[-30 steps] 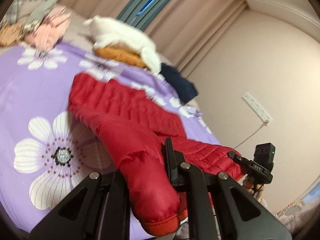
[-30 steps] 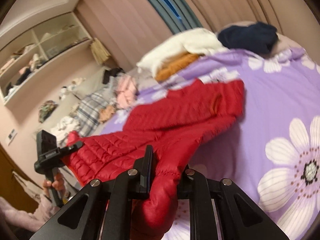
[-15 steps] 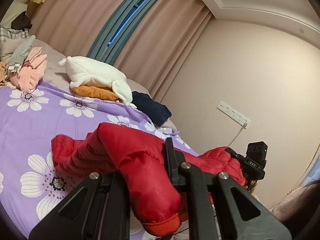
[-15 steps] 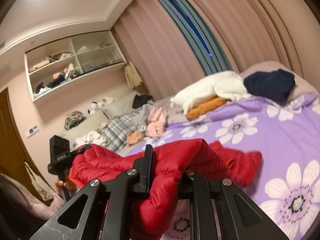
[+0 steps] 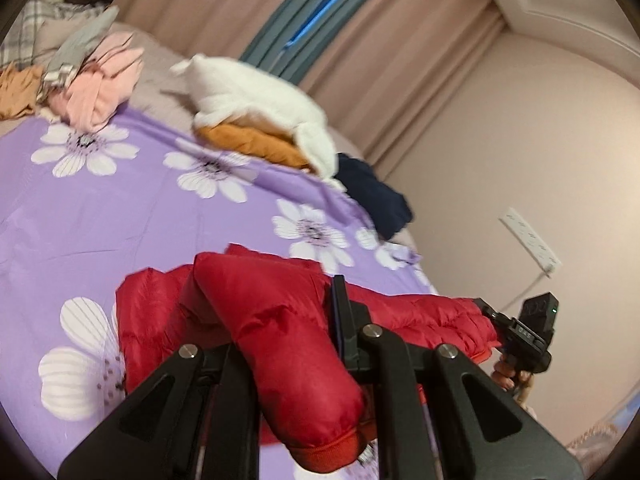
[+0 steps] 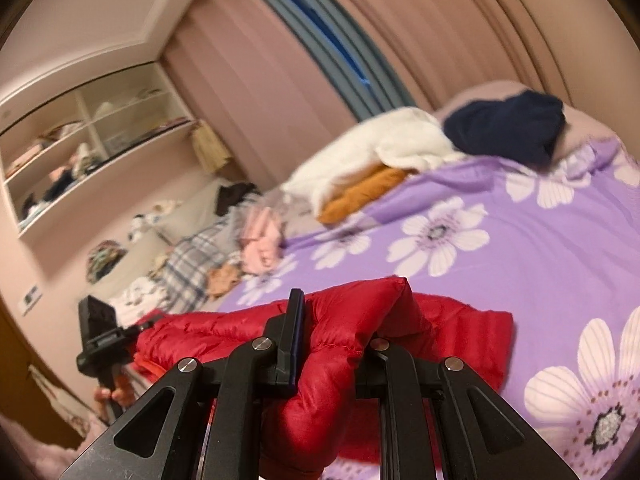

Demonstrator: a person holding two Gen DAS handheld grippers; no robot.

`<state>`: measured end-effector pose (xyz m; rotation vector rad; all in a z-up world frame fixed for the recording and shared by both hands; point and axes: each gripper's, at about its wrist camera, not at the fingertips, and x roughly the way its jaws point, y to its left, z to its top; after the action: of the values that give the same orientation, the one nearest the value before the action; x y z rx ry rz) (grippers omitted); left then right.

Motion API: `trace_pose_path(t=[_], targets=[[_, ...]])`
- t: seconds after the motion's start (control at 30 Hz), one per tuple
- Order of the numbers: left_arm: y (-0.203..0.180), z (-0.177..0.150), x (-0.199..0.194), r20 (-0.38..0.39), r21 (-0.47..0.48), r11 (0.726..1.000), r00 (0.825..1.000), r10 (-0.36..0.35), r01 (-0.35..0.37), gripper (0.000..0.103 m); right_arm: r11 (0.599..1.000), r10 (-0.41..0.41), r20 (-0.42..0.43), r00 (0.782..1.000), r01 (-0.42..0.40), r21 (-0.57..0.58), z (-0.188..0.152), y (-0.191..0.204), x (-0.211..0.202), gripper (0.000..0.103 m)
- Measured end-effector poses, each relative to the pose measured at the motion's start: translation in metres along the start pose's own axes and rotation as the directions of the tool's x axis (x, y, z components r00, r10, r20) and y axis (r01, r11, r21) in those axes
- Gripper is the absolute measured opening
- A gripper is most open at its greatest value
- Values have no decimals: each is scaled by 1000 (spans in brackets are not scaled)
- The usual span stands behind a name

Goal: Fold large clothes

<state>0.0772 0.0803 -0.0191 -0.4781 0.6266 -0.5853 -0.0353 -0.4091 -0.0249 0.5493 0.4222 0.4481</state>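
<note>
Left gripper: your left gripper (image 5: 296, 356) is clamped on a sleeve of the red puffer jacket (image 5: 280, 320); the padded fabric bulges between the jaws and the cuff hangs out below them, toward the camera.
Right gripper: your right gripper (image 6: 332, 344) is pinched tight on the other sleeve, with red fabric bunched thickly between the jaws and drooping beneath them.
Left hand pose: it points forward and tips down toward the bed; in the right wrist view you see your left gripper (image 6: 100, 340) low at the left, fingers wrapped around its handle below.
Right hand pose: it points nearly level, slightly down; in the left wrist view your right gripper (image 5: 524, 332) sits at the far right with the jacket's edge running up to it.
Jacket: it stretches between your two hands, part lifted, the rest folded over itself and lying on the purple flowered bedspread (image 5: 140, 208) at the near edge of the bed.
Far side of bed: a white fleece (image 5: 256, 100) lies on an orange garment (image 5: 248, 142), a navy garment (image 5: 372, 196) just beside them.
Left of bed: a pink garment pile (image 5: 100, 88) rests well apart from the jacket.
Sharpness: both views are blurred.
</note>
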Motion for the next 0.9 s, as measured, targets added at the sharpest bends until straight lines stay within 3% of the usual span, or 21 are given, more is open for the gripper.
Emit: trace_pose_path(t=[0.23, 0.47, 0.57, 0.67, 0.73, 0.77, 0.8, 0.83, 0.87, 0.9], targets=[[47, 13, 77, -109, -104, 988, 988, 105, -117, 12, 991, -116, -81, 990, 120, 54, 9, -37, 58, 17], [93, 4, 134, -238, -176, 952, 949, 207, -252, 16, 968, -178, -199, 964, 207, 138, 0, -80, 105, 17], [106, 1, 153, -284, -210, 936, 934, 218, -282, 17, 953, -188, -260, 947, 240, 187, -8, -95, 119, 17], [113, 8, 154, -297, -290, 918, 937, 183, -271, 21, 927, -161, -297, 941, 248, 283, -10, -109, 122, 18], [111, 15, 148, -288, -317, 914, 944, 161, -252, 30, 914, -126, -288, 949, 224, 339, -4, -112, 117, 25], [108, 20, 143, -277, -326, 916, 950, 145, -235, 41, 911, -114, -280, 953, 212, 353, -1, -113, 114, 29], [103, 26, 138, -264, -328, 918, 955, 139, -225, 63, 911, -92, -260, 961, 187, 369, 4, -110, 107, 40], [98, 31, 131, -243, -318, 920, 958, 152, -227, 76, 909, -83, -245, 966, 174, 378, 7, -109, 105, 56], [92, 39, 118, -196, -303, 923, 963, 183, -237, 91, 907, -82, -223, 971, 166, 387, 11, -107, 100, 64], [88, 45, 108, -152, -293, 925, 967, 205, -242, 95, 907, -95, -190, 977, 164, 388, 17, -104, 90, 73]])
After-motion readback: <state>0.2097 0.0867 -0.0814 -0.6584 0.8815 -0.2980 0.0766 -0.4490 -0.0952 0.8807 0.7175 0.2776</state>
